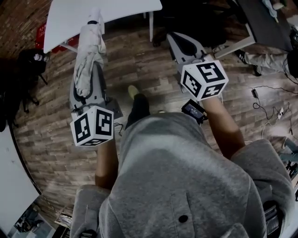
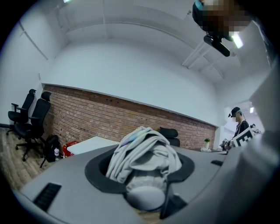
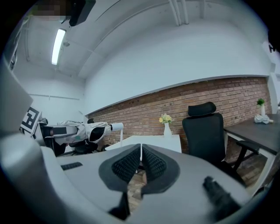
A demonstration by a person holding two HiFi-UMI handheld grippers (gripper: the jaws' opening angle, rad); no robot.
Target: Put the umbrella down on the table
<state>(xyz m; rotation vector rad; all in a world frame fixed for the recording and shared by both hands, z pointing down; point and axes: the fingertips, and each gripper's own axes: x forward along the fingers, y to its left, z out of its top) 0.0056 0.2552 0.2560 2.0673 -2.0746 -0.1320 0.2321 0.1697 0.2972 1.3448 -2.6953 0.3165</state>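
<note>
A folded white-grey umbrella [image 1: 91,44] lies along my left gripper [image 1: 89,76], which is shut on it near the handle end. Its tip points at the white table [image 1: 116,11] and reaches over that table's near edge. The left gripper view shows the bundled umbrella canopy [image 2: 144,151] filling the gap between the jaws of the left gripper [image 2: 141,177], with the table [image 2: 87,144] beyond. My right gripper [image 1: 180,42] is level with the left, shut with nothing in it. In the right gripper view the ribbed pads of the right gripper [image 3: 141,161] nearly touch, the umbrella [image 3: 83,131] is at the left and the table [image 3: 151,142] ahead.
A black office chair [image 3: 205,127] and a dark desk [image 3: 258,127] stand right of the table, and a vase of flowers [image 3: 166,124] is on it. A black bag [image 1: 28,62] sits on the wood floor at left, cables [image 1: 270,100] at right. Two office chairs [image 2: 28,118] line the brick wall.
</note>
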